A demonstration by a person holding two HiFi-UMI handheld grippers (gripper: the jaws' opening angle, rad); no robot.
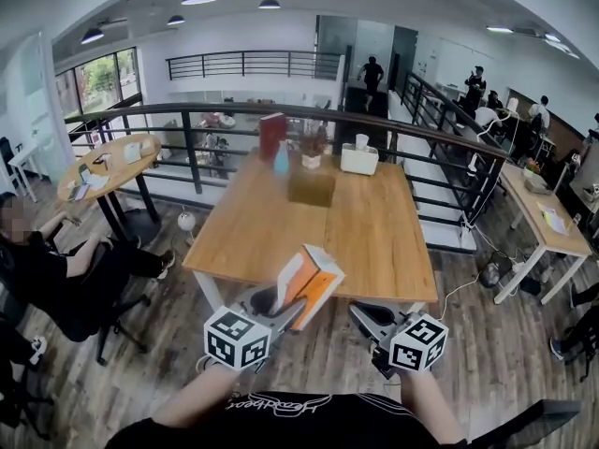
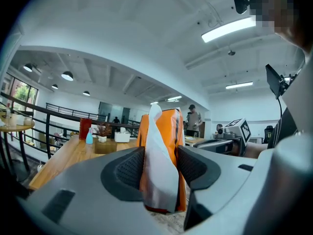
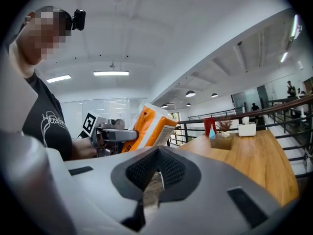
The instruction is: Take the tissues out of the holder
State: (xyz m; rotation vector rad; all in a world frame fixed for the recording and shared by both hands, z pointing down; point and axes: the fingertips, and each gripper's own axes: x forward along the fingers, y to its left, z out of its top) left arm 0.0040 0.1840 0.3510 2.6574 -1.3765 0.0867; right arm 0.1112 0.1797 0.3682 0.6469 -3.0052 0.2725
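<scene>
Head view: the left gripper (image 1: 281,303) clamps an orange tissue pack (image 1: 314,282) in the air, just off the table's (image 1: 374,241) near edge. The right gripper (image 1: 363,315) is beside it. A white holder (image 1: 358,160) stands at the far edge.

Left gripper view: both pads (image 2: 128,169) press the pack's (image 2: 172,131) sides.

Right gripper view: the jaws are closed together on nothing, with the pack (image 3: 150,126) beyond them.

Left forearm (image 1: 201,396) and right forearm (image 1: 432,408) reach forward side by side; the left hand-held gripper (image 1: 279,305) points roughly level, jaws clamped on an orange tissue pack (image 1: 314,279); the right hand-held gripper (image 1: 361,314), near it, has its jaws pressed together.
</scene>
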